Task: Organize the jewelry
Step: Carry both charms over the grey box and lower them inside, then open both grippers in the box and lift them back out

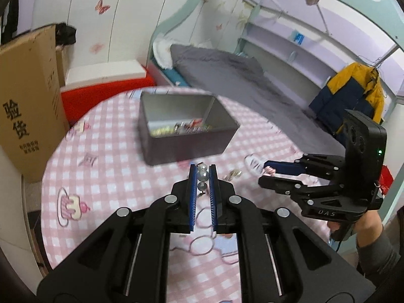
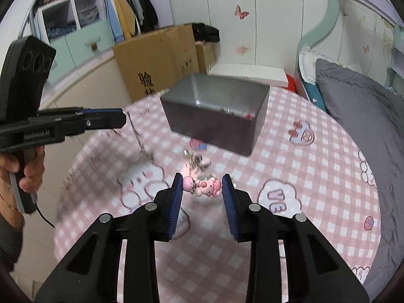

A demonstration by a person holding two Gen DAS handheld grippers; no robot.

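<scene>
My left gripper (image 1: 202, 173) is shut on a string of pale pearl beads (image 1: 203, 175), lifted above the pink checked tablecloth (image 1: 106, 176); its chain (image 2: 137, 136) dangles from the same gripper (image 2: 121, 120) in the right wrist view. My right gripper (image 2: 202, 185) is shut on a pink figurine charm (image 2: 207, 186), held crosswise between the blue pads, and shows from the side as the right gripper (image 1: 263, 174). A grey metal box (image 1: 181, 128), open-topped, holds several small trinkets. More loose jewelry (image 2: 197, 162) lies blurred on the cloth before the grey box (image 2: 217, 116).
The round table ends near a grey bed (image 1: 240, 75) on the right. A tall cardboard box (image 1: 27, 101) stands at the left beyond the table edge. A person's hand (image 2: 27, 169) grips the left tool's handle. A yellow and navy jacket (image 1: 353, 91) hangs at the far right.
</scene>
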